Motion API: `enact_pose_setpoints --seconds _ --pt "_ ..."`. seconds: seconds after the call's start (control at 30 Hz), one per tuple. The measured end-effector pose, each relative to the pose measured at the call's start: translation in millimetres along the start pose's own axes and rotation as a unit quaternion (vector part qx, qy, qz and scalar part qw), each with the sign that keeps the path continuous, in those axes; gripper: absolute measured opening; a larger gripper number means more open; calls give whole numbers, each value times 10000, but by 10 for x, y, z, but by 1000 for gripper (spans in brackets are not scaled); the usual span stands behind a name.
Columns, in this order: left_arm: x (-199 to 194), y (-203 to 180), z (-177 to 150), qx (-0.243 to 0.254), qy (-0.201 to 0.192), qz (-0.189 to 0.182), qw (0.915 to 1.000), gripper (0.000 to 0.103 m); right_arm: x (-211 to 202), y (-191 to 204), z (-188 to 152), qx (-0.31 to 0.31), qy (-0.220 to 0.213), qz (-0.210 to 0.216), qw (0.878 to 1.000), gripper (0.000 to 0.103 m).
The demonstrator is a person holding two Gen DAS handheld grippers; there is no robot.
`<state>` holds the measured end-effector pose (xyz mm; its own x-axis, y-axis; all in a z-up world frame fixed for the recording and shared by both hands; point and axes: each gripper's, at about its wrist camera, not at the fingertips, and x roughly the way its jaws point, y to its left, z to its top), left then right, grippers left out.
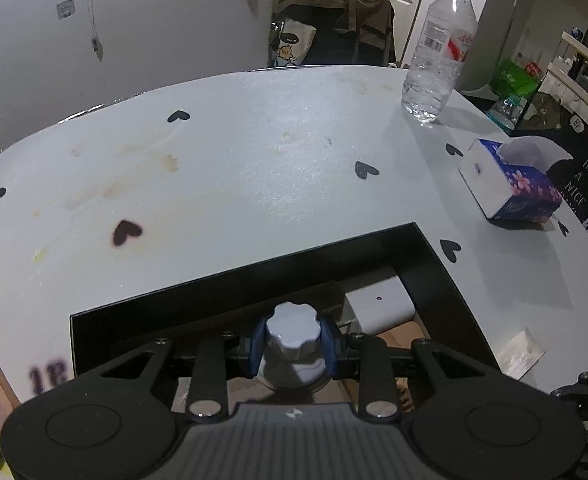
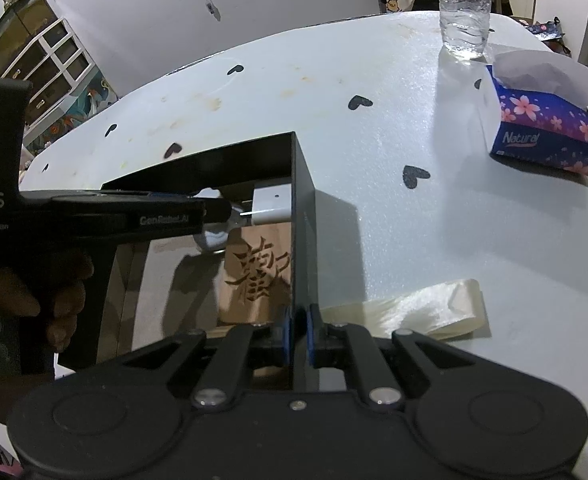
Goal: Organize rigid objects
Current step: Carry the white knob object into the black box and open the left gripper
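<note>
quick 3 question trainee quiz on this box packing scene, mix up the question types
1. True or false: the left tongs are shut on the lid of a small pale bottle over the black box.
2. Multiple choice: what do the right tongs grip? A) the tissue box B) the black box's side wall C) the water bottle
3. Fill in: the wooden block with a carved character lies ___ the black box.

Key: 1 true; 2 B; 3 inside
</note>
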<state>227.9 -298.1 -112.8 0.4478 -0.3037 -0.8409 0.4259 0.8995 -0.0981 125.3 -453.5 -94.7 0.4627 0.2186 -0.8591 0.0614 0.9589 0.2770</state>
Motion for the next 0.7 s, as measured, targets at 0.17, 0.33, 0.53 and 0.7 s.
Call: enact_pose_setpoints --seconds 0.17,0.33,0.53,0.7 --pt "-11 31 -25 -67 4 -63 10000 31 0 3 9 -19 16 -10 10000 9" --pt "9 31 -37 -71 51 -70 9999 33 0 4 10 -16 15 -4 10000 9" --pt "16 -1 -83 15 14 16 10000 33 5 2 7 -27 16 15 10000 9" --pt "12 30 -99 -47 65 53 10000 45 9 -8 9 -57 29 40 10000 9"
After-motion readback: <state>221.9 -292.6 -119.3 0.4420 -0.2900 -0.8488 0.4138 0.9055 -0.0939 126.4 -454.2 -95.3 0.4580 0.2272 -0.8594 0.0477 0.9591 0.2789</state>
